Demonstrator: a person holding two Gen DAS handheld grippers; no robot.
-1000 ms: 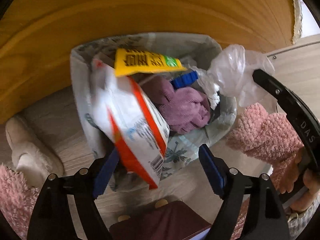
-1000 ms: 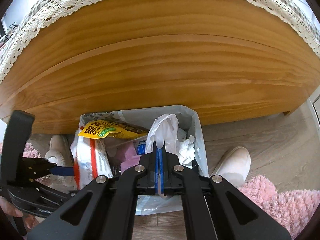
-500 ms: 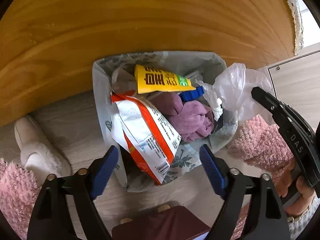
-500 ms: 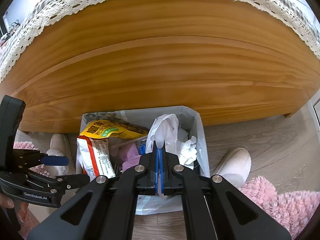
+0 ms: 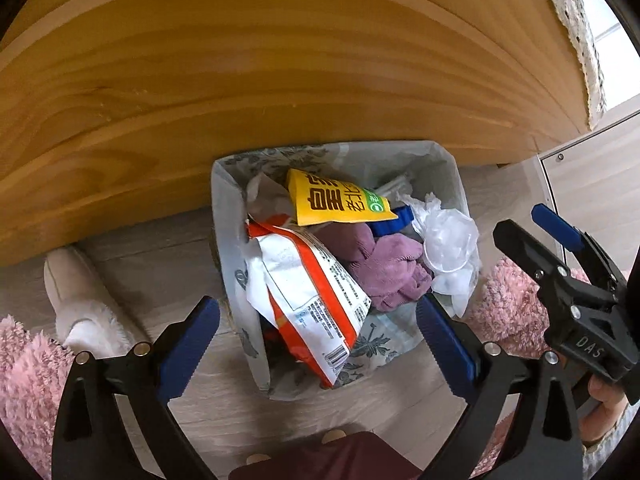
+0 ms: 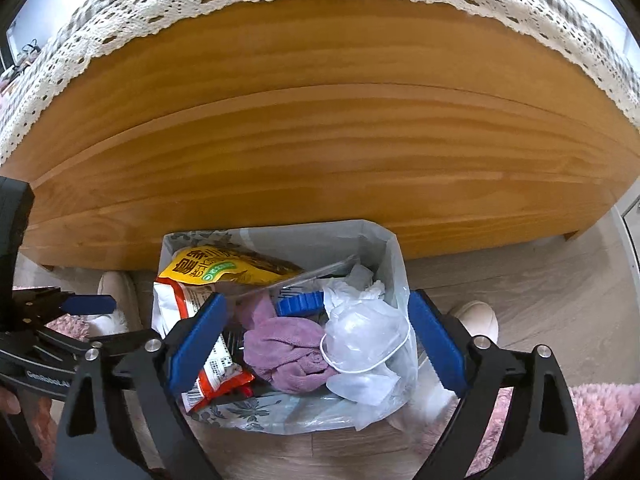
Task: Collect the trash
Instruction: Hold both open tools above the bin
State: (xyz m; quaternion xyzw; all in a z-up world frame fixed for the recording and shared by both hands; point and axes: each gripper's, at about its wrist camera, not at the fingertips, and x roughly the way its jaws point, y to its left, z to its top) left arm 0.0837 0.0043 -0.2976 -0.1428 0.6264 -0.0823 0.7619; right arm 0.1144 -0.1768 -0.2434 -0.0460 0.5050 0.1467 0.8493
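A bag-lined trash bin [image 5: 224, 216] [image 6: 394, 256] stands on the floor against a wooden frame. It holds a yellow packet [image 5: 340, 202] [image 6: 216, 270], an orange-and-white snack bag [image 5: 312, 292] [image 6: 180, 300], a purple cloth [image 5: 384, 268] [image 6: 284, 344] and a crumpled clear plastic bag [image 5: 450, 246] [image 6: 364, 336]. My left gripper [image 5: 318, 344] hovers above the bin's near edge, its jaws opening, nothing pressed between them. My right gripper [image 6: 316, 344] [image 5: 536, 236] hangs over the bin, jaws opening, with the plastic bag lying loose below them.
A wooden frame [image 6: 320, 160] with a lace-edged cloth [image 6: 120, 36] rises right behind the bin. White slippers [image 5: 76, 304] [image 6: 476, 316] lie on either side. A pink fluffy rug [image 5: 24, 380] [image 6: 600, 412] covers the near floor. A white cabinet [image 5: 592, 168] stands at the right.
The right gripper went from shut on the clear plastic bag to open, and the bag dropped into the bin. The left gripper rose away from the snack bag and its jaws spread wider.
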